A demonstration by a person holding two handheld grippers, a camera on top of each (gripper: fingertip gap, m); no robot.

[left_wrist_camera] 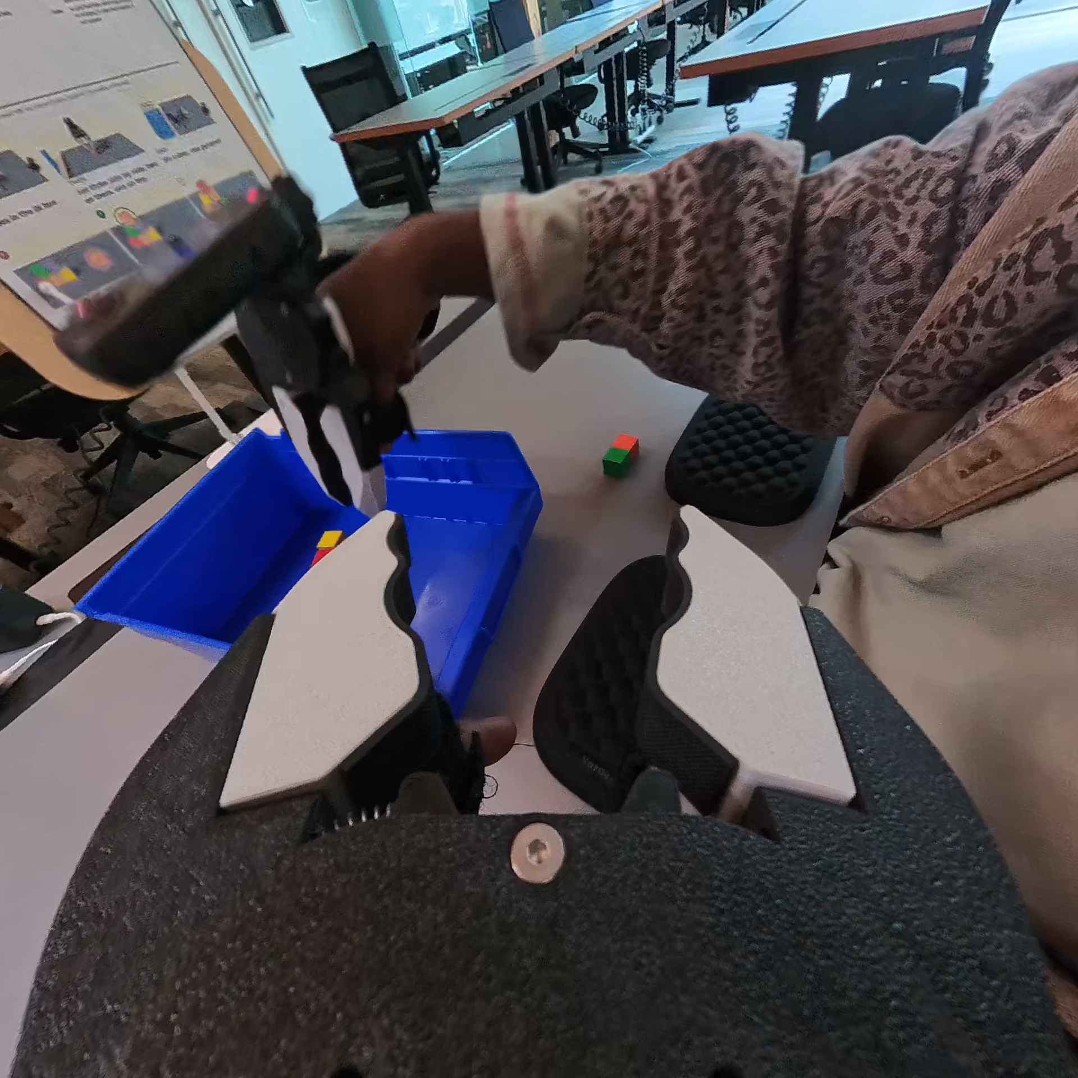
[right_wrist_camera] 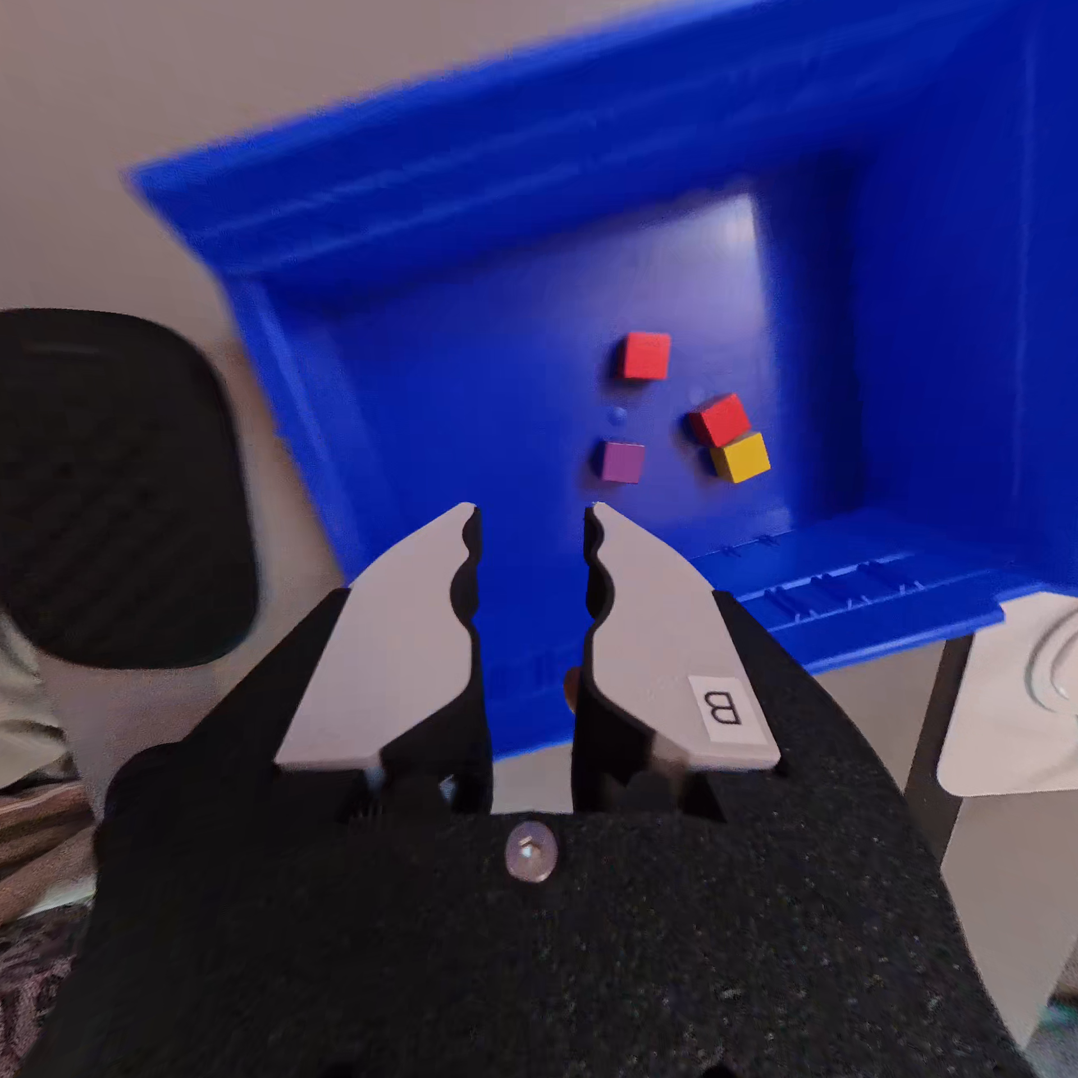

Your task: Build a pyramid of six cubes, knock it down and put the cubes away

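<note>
A blue bin [left_wrist_camera: 233, 560] stands on the grey table; in the right wrist view its floor [right_wrist_camera: 466, 408] holds two red cubes [right_wrist_camera: 644, 356] [right_wrist_camera: 720, 419], a yellow cube [right_wrist_camera: 742, 458] and a purple cube [right_wrist_camera: 622, 461]. A green cube [left_wrist_camera: 616, 462] and a red cube [left_wrist_camera: 627, 443] lie touching on the table right of the bin. My left gripper [left_wrist_camera: 536, 519] is open and empty, above the table by the bin's near corner. My right gripper [right_wrist_camera: 532, 510] is open and empty, above the bin; it shows in the left wrist view [left_wrist_camera: 356, 490] too.
A black textured pad [left_wrist_camera: 741, 461] lies right of the loose cubes, and also shows in the right wrist view [right_wrist_camera: 116, 484]. A person's patterned sleeve [left_wrist_camera: 758, 262] reaches across the table. An instruction board [left_wrist_camera: 105, 146] stands at the far left. Desks and chairs fill the background.
</note>
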